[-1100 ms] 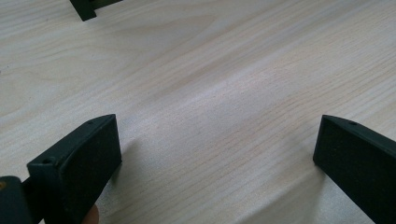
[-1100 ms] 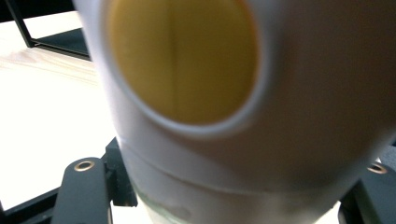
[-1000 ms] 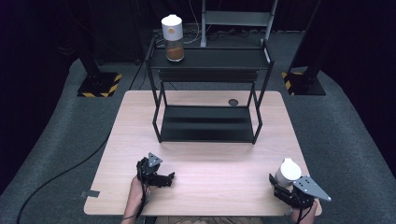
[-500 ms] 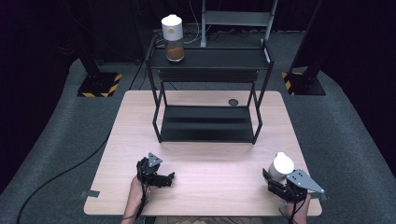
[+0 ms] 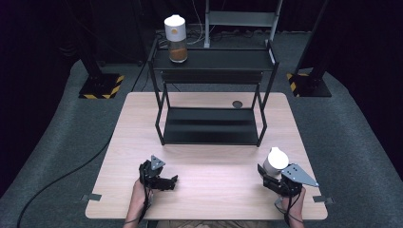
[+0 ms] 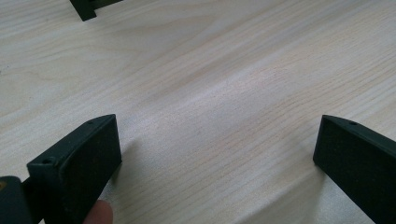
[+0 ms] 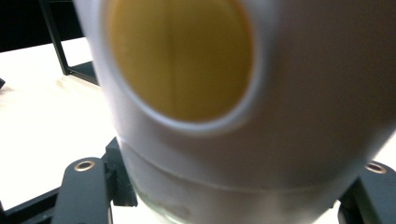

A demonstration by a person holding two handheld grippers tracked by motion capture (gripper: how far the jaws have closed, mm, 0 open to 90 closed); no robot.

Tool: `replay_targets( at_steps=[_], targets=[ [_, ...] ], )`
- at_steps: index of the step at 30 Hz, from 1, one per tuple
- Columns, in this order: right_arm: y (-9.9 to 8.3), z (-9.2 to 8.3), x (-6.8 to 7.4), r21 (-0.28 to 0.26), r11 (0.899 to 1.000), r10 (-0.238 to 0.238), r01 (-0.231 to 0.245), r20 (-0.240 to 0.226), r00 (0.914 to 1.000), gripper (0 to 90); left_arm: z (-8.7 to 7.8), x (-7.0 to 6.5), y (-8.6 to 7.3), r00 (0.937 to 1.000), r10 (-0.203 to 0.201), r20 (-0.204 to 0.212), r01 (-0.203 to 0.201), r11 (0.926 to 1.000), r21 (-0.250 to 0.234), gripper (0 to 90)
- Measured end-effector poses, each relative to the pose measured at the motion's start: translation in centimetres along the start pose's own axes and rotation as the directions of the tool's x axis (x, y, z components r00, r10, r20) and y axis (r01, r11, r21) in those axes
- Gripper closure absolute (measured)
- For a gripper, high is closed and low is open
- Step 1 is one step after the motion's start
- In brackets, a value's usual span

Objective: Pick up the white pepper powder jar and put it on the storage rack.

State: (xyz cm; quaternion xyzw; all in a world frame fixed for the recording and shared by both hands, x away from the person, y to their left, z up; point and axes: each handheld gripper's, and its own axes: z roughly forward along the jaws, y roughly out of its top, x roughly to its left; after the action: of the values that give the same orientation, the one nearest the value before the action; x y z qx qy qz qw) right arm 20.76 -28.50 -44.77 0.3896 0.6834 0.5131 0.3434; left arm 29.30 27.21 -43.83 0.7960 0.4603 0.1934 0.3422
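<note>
Ahead of me the black metal two-tier shelf rack blocks the table's middle; its lower tier lies bare, a white-capped glass jar occupies the upper tier's left end.

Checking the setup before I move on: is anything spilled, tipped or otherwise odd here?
Nothing stands out. The white-capped jar stands upright on the black rack. The right gripper is shut on a second jar, with no spill on the table. The left gripper is open.

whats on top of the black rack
A white-capped jar with brown contents stands at the left end of the black rack top shelf. The rest of that shelf looks bare.
</note>
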Motion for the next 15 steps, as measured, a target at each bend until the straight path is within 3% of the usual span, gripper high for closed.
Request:
replay_targets(
  at_steps=[15],
  targets=[
    [1.6, 2.2, -0.2, -0.021, 1.0, 0.002, -0.003, -0.011, 0.9999, 30.3, 0.0, 0.0, 0.0, 1.0, 0.001, 0.001, -0.001, 1.0, 0.001, 0.2]
  ],
)
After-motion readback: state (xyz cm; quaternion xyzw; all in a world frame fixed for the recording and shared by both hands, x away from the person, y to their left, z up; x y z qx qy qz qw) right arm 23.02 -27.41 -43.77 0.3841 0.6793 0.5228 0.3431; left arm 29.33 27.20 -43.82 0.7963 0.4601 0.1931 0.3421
